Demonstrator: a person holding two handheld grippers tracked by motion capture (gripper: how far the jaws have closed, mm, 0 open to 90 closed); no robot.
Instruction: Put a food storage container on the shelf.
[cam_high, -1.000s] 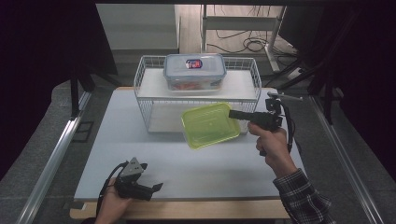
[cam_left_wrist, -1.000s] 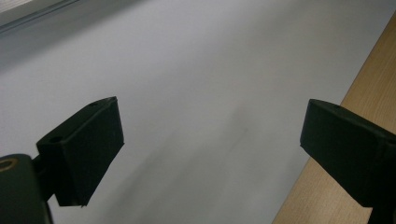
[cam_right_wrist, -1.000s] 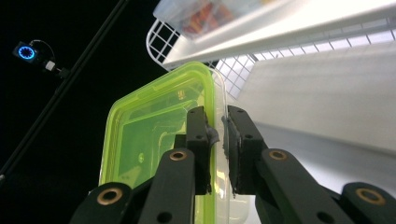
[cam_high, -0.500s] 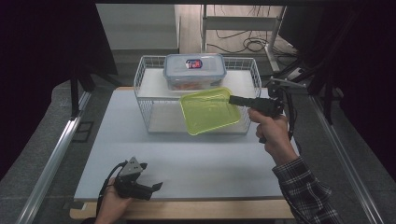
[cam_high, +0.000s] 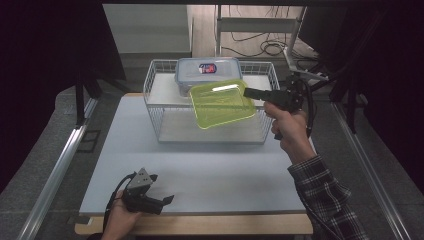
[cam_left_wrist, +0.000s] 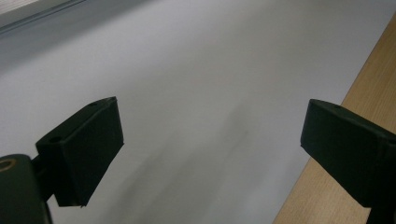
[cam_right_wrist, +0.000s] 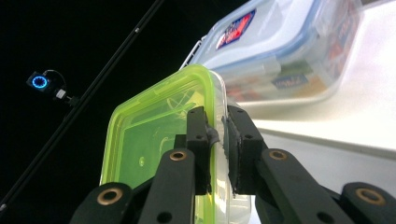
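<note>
- high view: right tool (cam_high: 248, 92) pinches green container (cam_high: 221, 103) by its rim, tilted in the air over wire basket (cam_high: 159, 120), likely to clear the wall; left tool (cam_high: 164, 200) idle on bench (cam_high: 220, 170)
- left gripper view: jaws spread over bare bench (cam_left_wrist: 196, 70); nothing between
- right gripper view: pads clamp the rim edge-on; lidded box (cam_right_wrist: 299, 42) close behind, a gap the high view flattens

High view: fixed above my side, facing forward and down over the whole table (cam_high: 210, 170). Left gripper view: close along my 2 jaws, low over the table's front edge. Right gripper view: close, tilted upward. Shared with the high view: green container (cam_right_wrist: 159, 140) and clear lidded box (cam_high: 207, 70).
</note>
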